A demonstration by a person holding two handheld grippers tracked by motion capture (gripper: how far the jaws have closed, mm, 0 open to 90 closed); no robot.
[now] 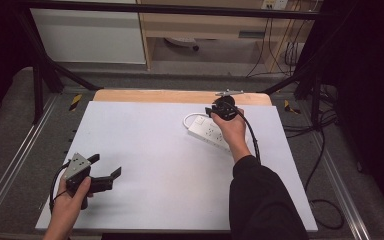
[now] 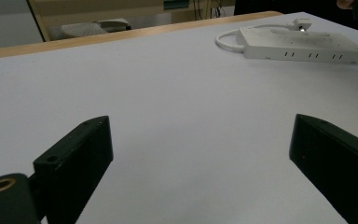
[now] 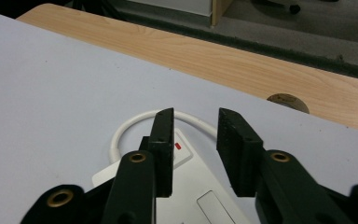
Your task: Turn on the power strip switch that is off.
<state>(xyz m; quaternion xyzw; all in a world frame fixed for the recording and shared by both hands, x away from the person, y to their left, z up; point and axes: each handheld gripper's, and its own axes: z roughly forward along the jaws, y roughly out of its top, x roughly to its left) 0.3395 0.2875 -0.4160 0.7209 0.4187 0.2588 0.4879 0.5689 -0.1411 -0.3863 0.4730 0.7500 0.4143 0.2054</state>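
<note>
No text, label or number can be read anywhere.

White sheet (image 1: 155,150) covers table; bare wood strip (image 1: 180,96) along 12 o'clock edge. White power strip (image 1: 211,132) at 1 o'clock, cord (image 3: 121,133) looped at its far end. Shelving unit (image 1: 205,30) beyond, cables (image 1: 325,150) on floor at 3 o'clock.

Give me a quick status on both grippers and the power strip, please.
Left gripper open, idle near table's front left. Right gripper open above power strip, fingers holding nothing. Cable looped at strip's end; nothing blocking.
</note>
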